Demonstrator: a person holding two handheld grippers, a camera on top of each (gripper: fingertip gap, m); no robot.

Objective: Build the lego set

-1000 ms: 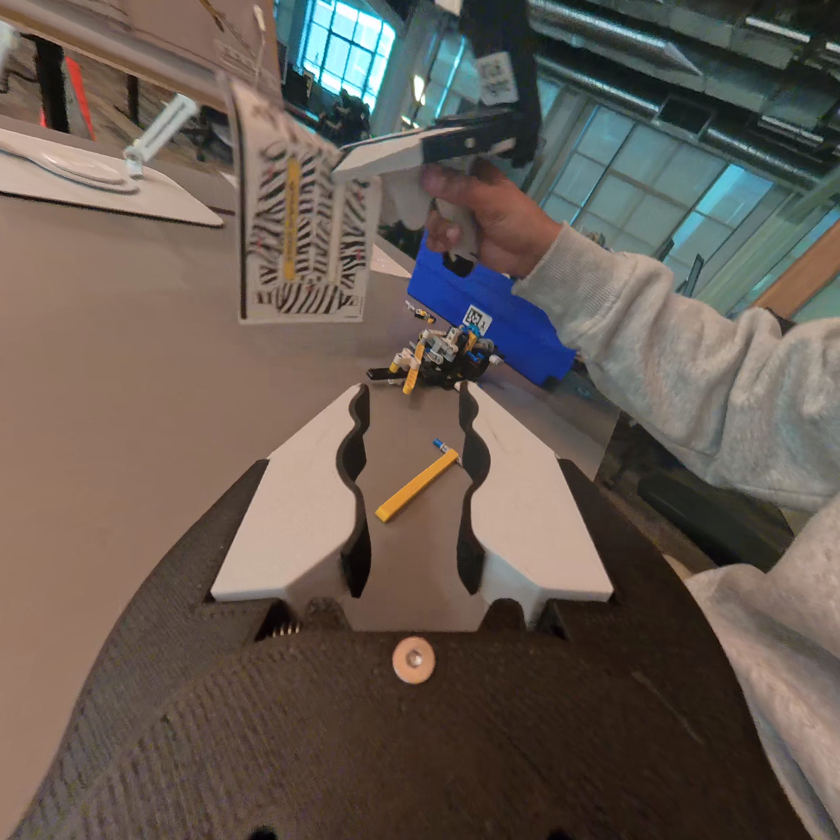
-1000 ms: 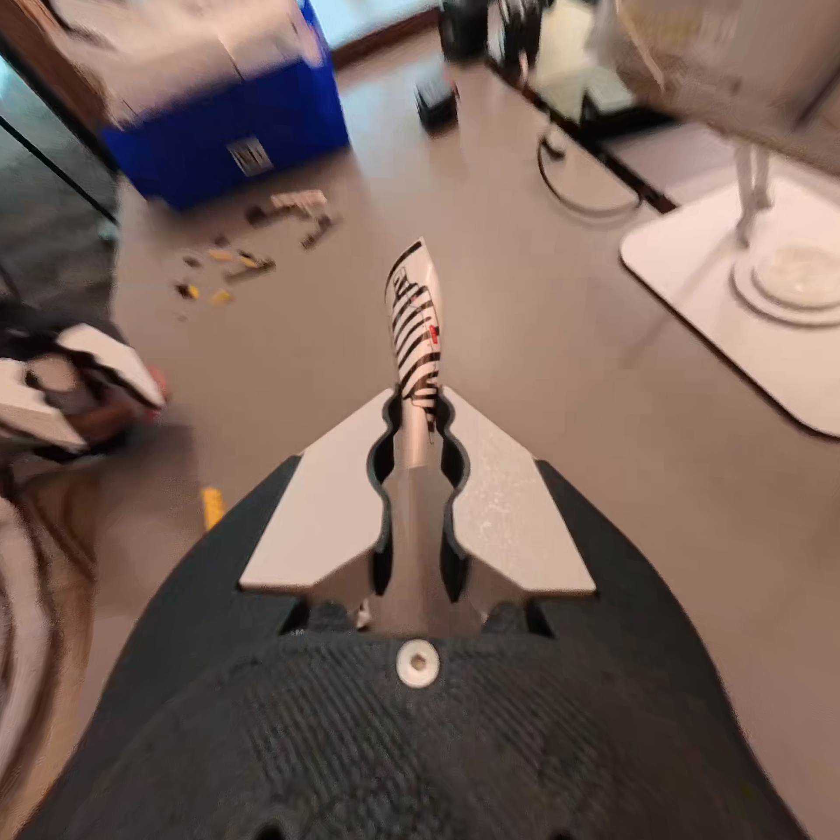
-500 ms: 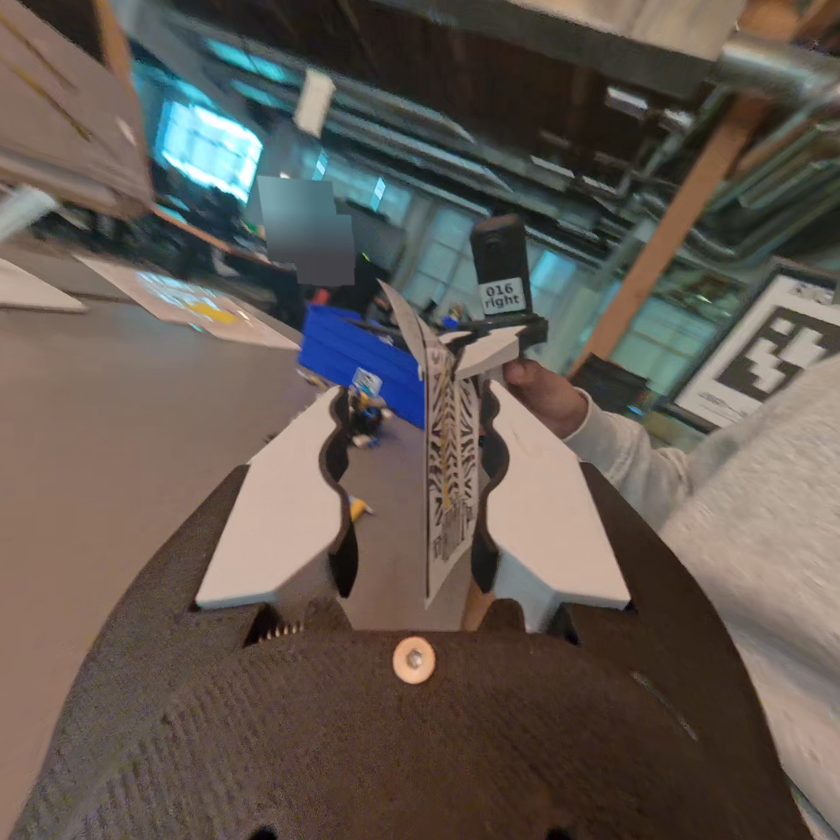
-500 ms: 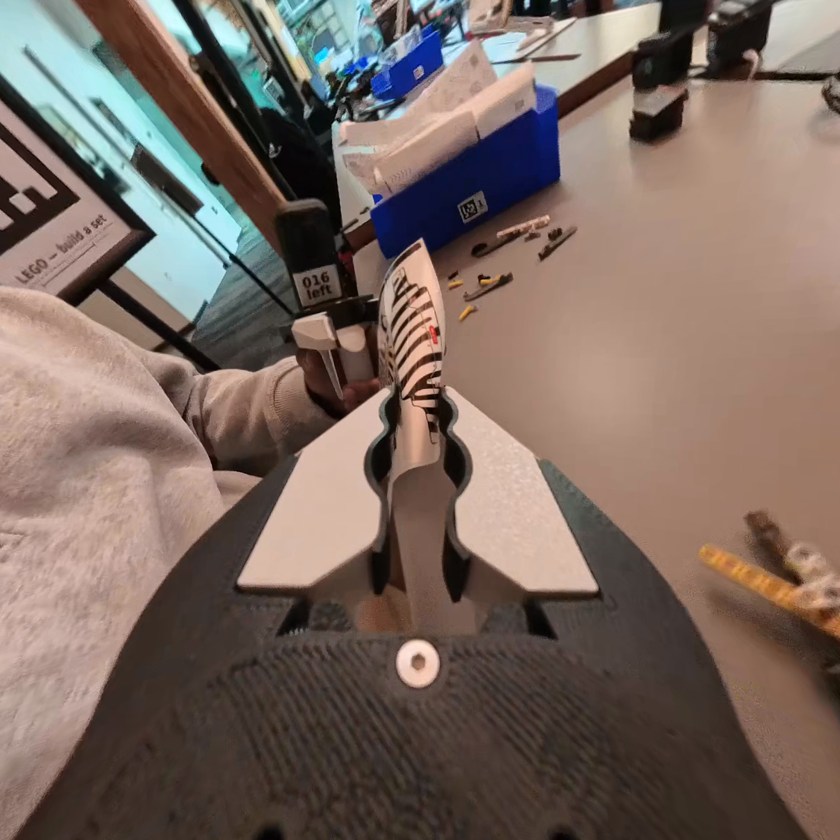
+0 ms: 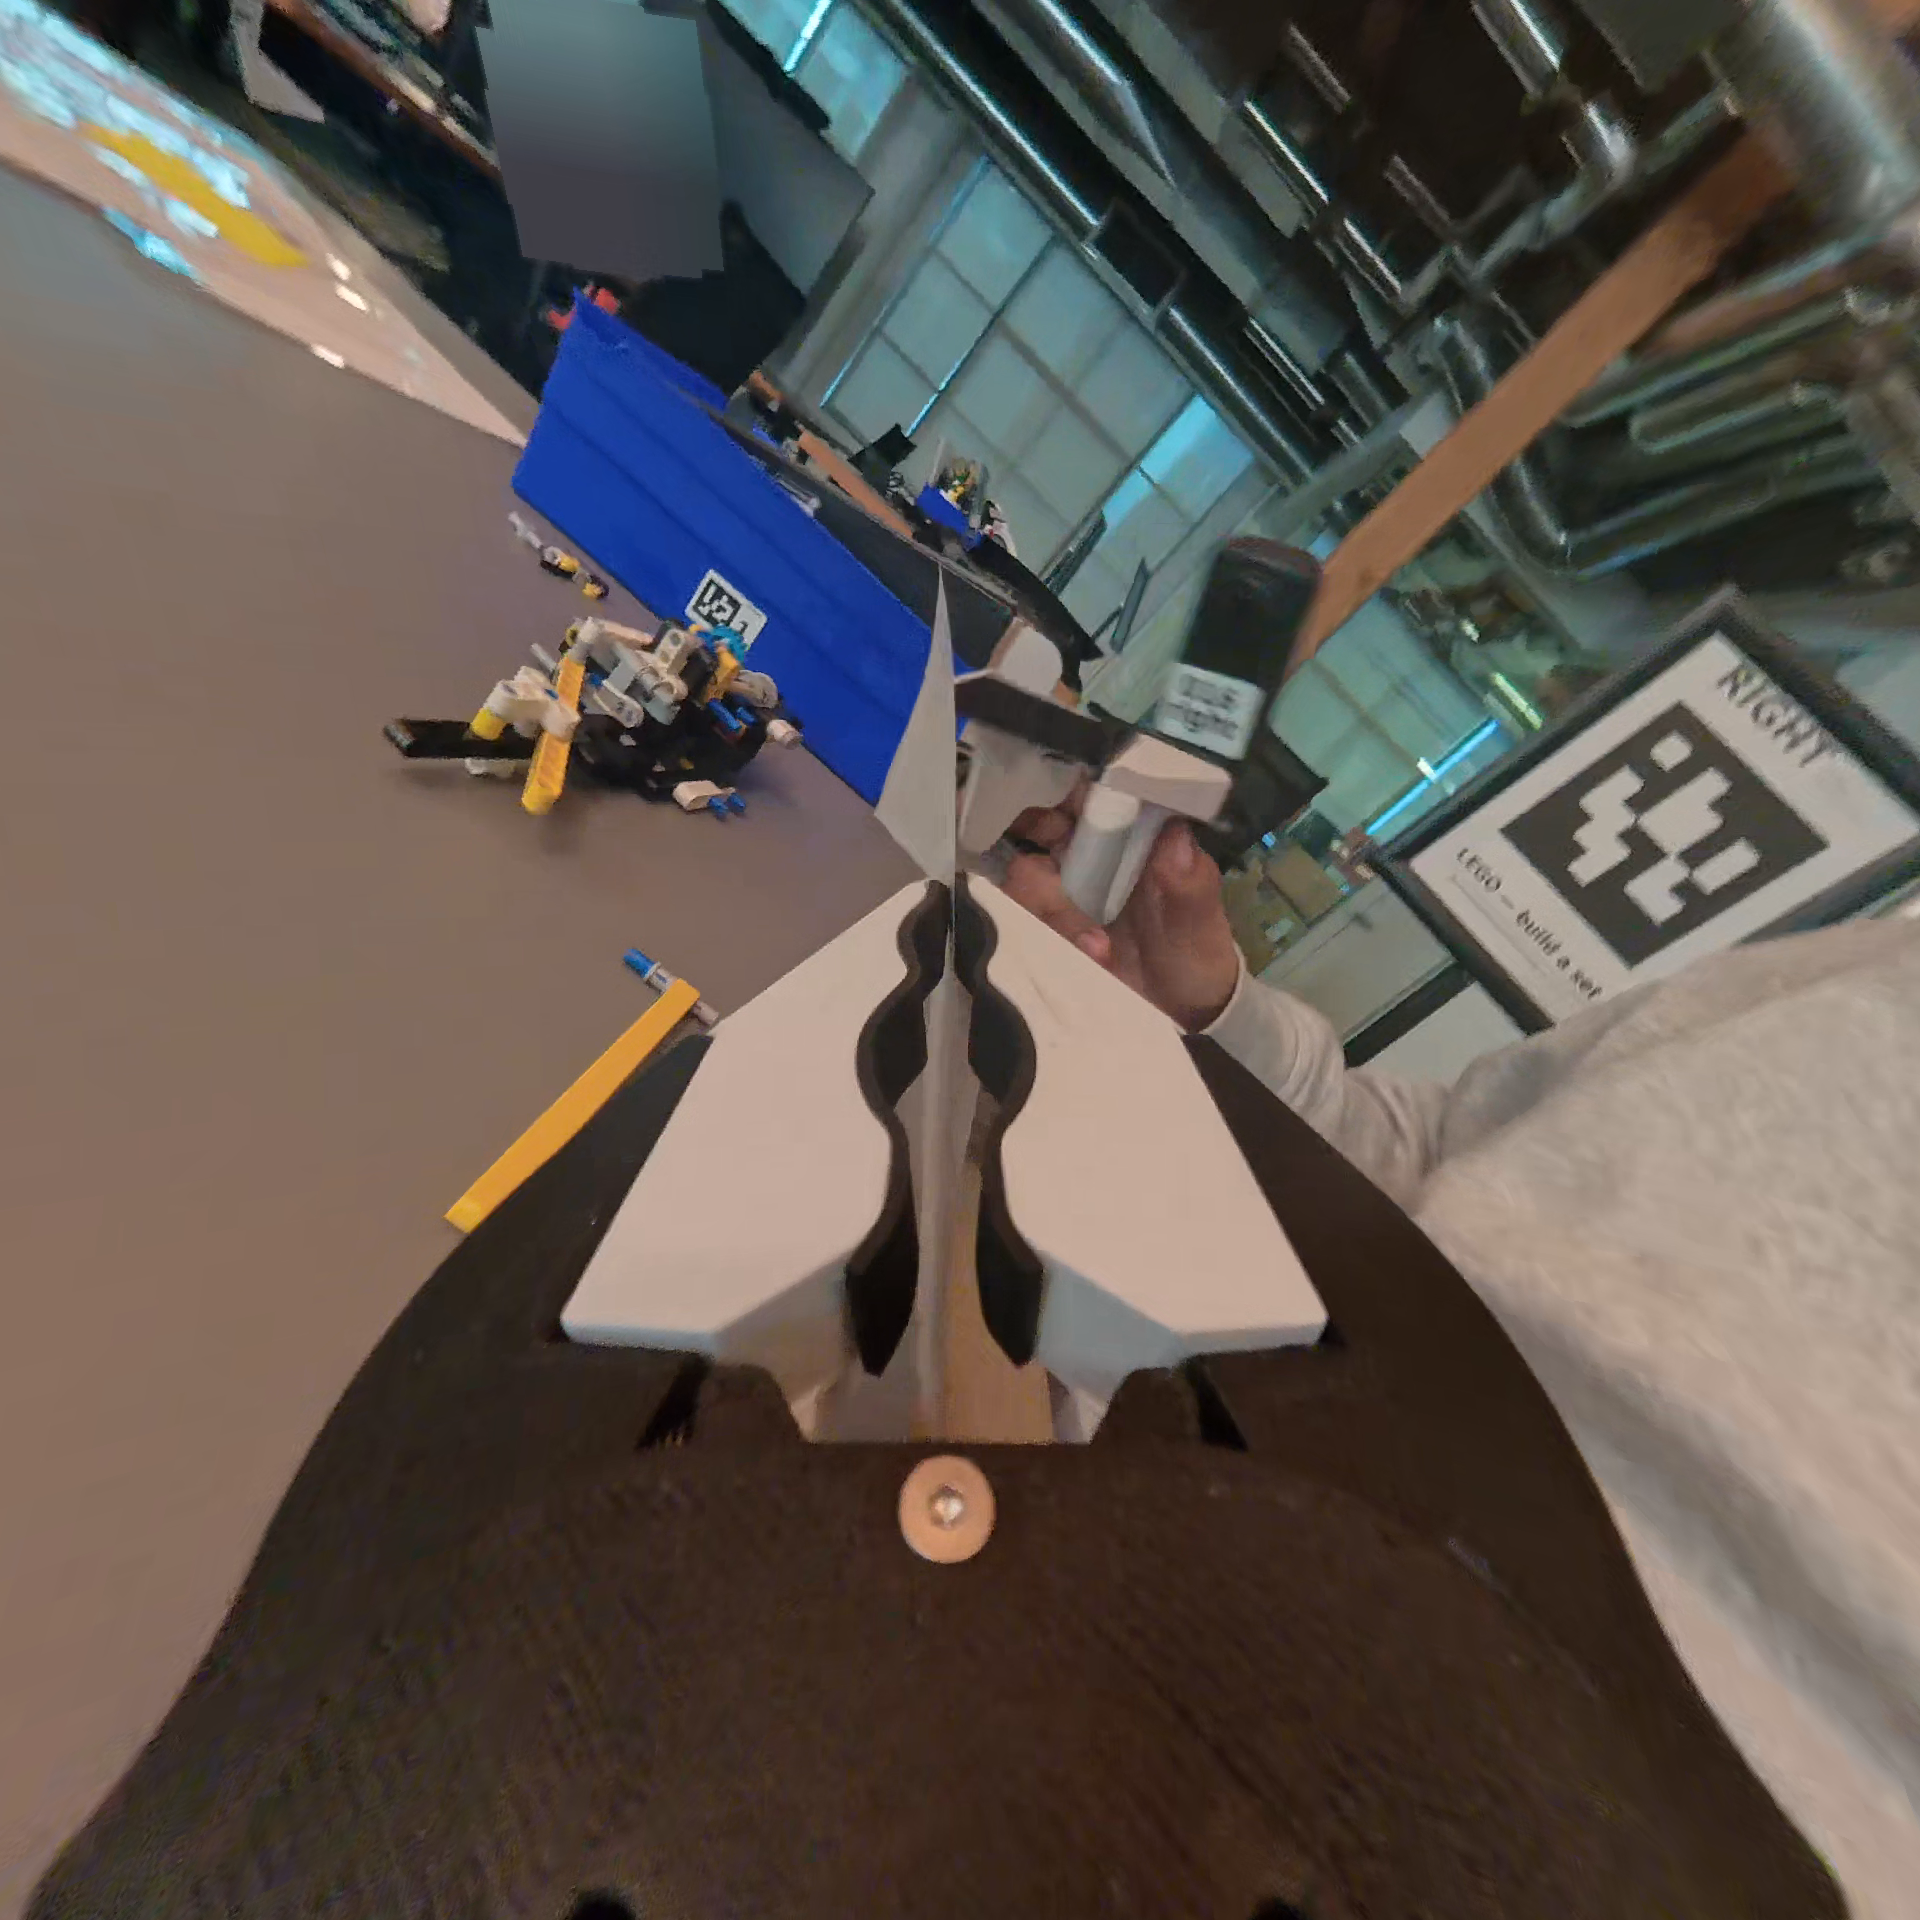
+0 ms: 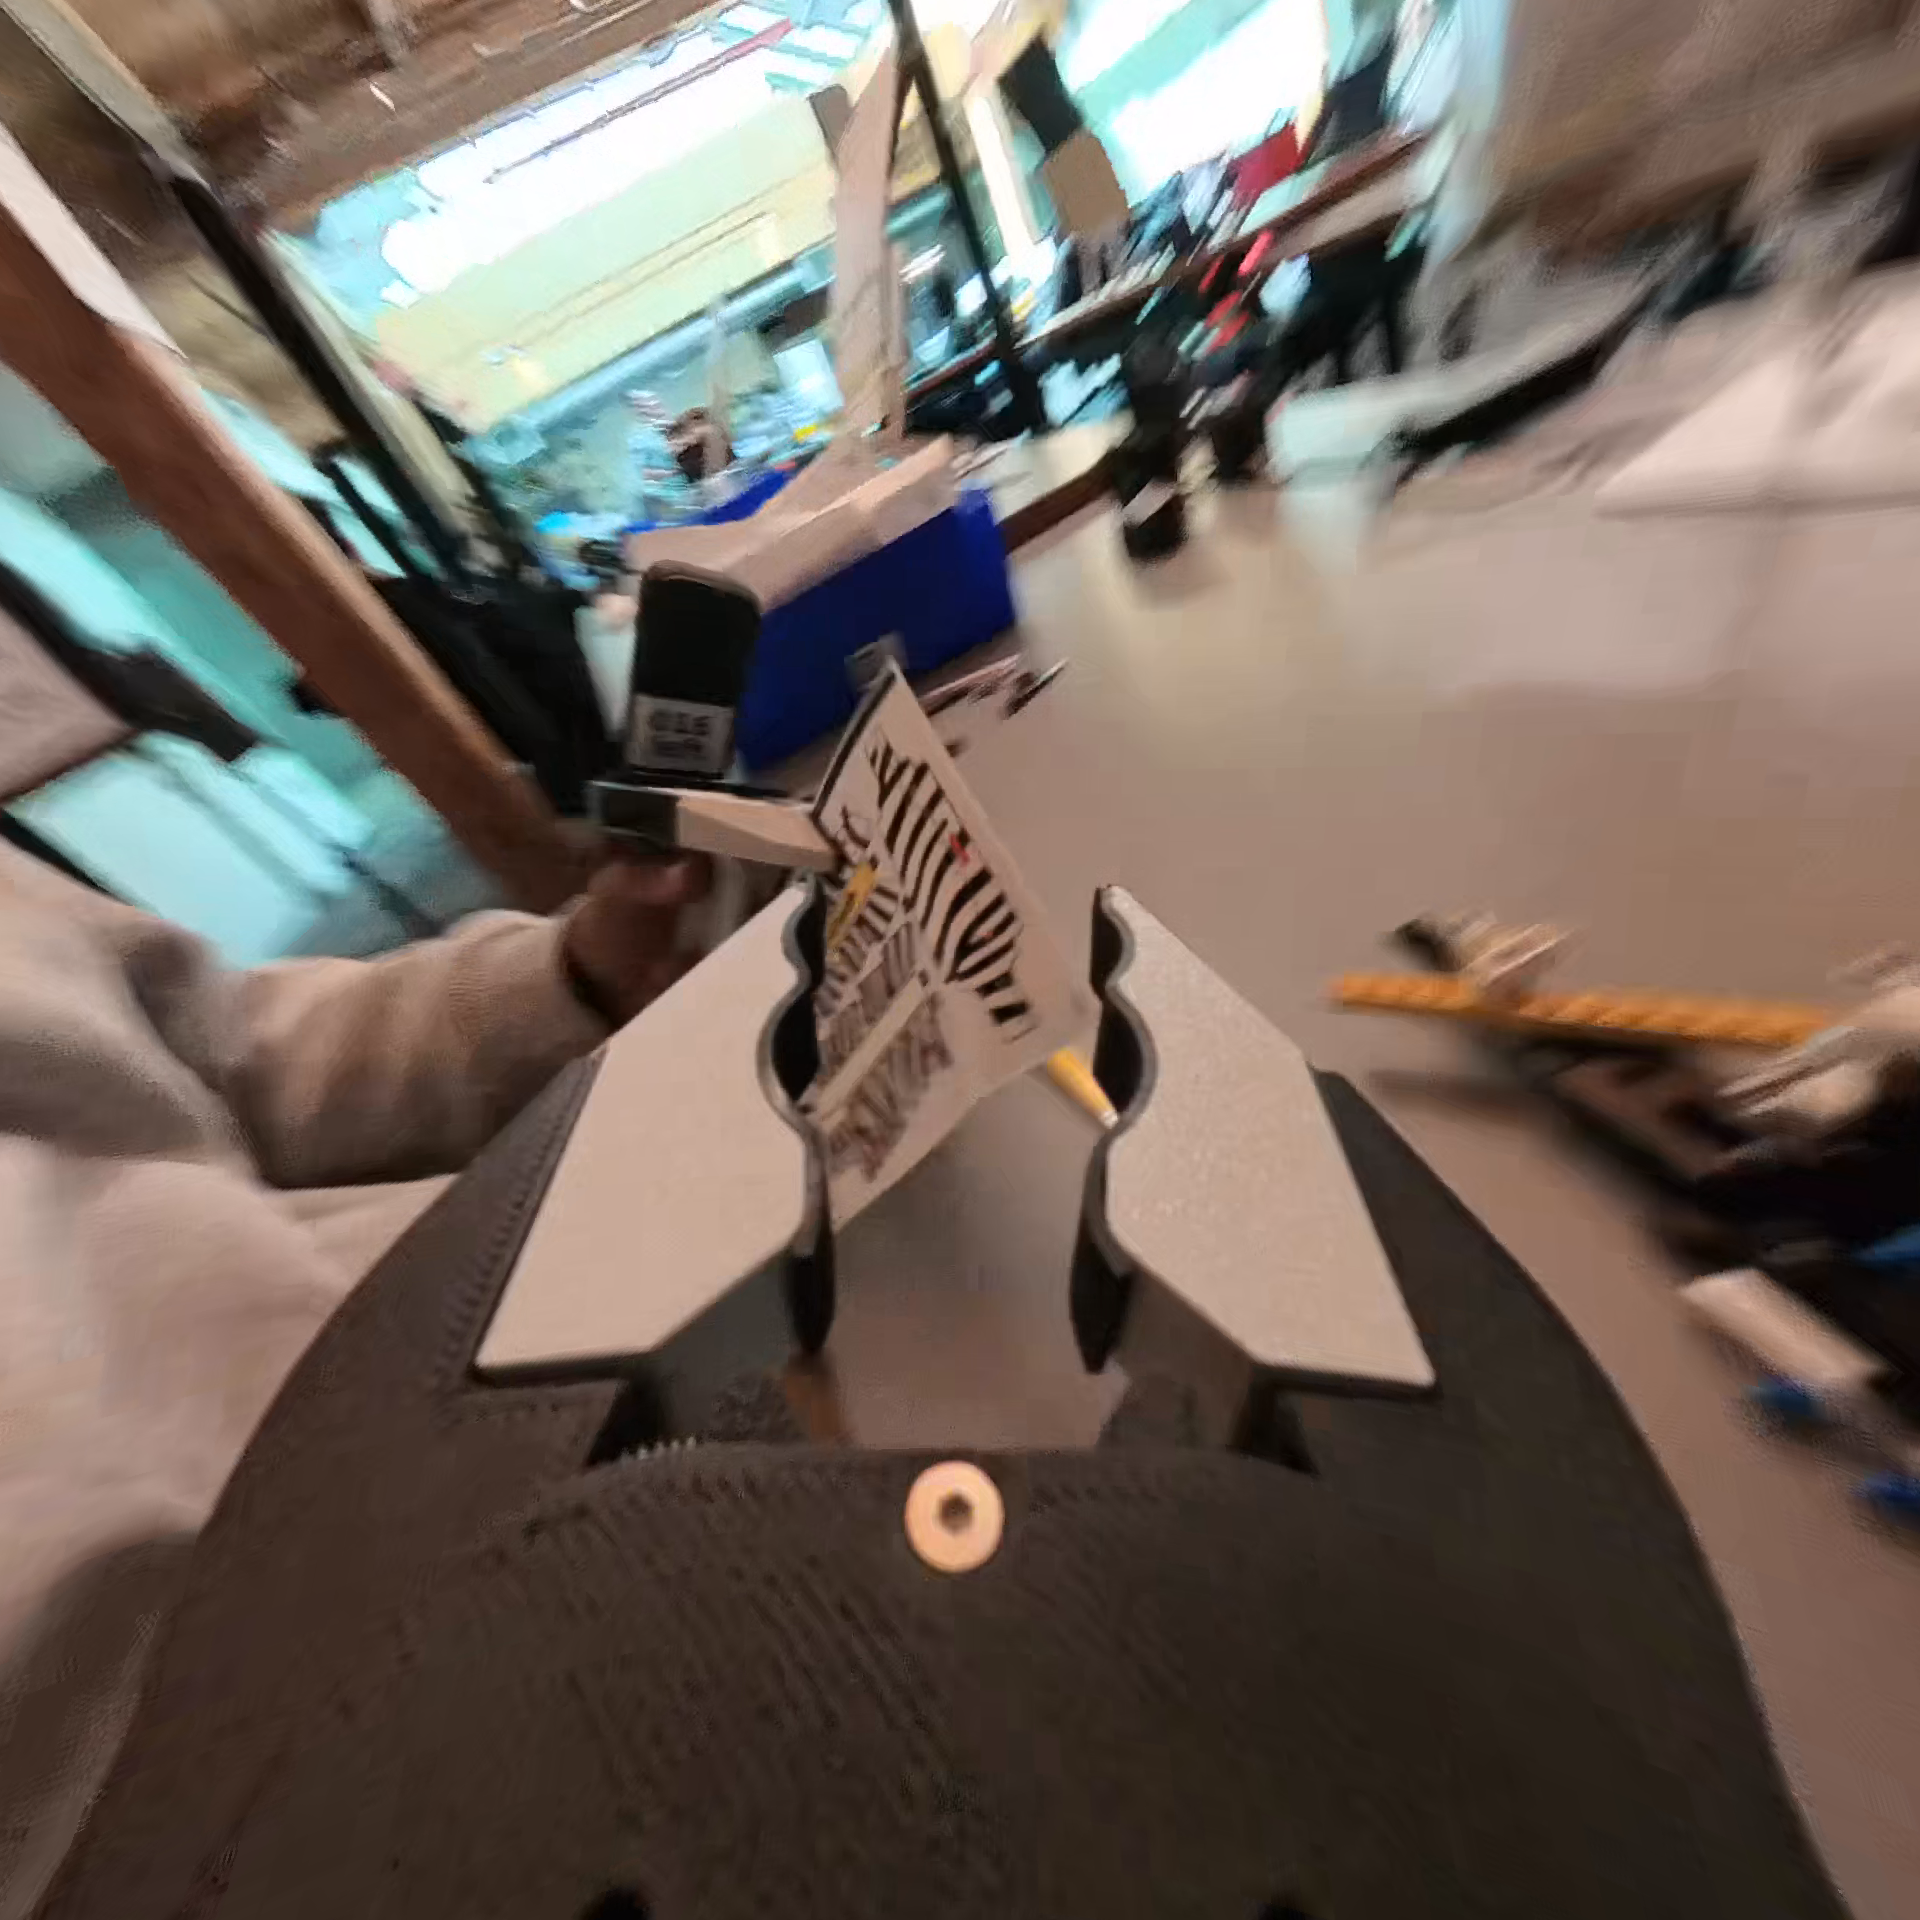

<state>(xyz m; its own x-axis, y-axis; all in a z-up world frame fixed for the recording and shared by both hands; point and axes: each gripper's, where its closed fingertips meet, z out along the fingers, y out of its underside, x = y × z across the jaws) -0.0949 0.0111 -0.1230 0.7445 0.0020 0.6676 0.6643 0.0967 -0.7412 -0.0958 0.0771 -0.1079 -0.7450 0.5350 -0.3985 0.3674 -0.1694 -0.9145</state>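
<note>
A zebra-striped sticker sheet (image 6: pixel 935 935) hangs in the air between my two grippers. My left gripper (image 5: pixel 951 894) is shut on it; in the left wrist view the sheet (image 5: pixel 925 769) shows edge-on, with its white back rising above the fingertips. My right gripper (image 6: pixel 956 914) is open, its jaws standing on either side of the sheet without gripping it. The left gripper (image 6: pixel 748 826) also shows in the right wrist view, pinching the sheet's left edge. A partly built lego model (image 5: pixel 613 717) sits on the grey table (image 5: pixel 208 935). A loose yellow beam (image 5: pixel 577 1112) lies nearer.
A blue bin (image 5: pixel 707 540) stands behind the model, with small loose parts (image 5: pixel 566 561) beside it. A framed black-and-white marker sign (image 5: pixel 1662 831) stands off the table's right edge. The person's grey sleeve (image 5: pixel 1662 1247) fills the lower right. The model (image 6: pixel 1662 1091) appears blurred at the right. The grippers' ends are close to 8 cm from one another.
The sheet has passed from one gripper to the other: my left gripper closed on it and my right gripper opened. Both grippers have swung and tilted near the table edge.
</note>
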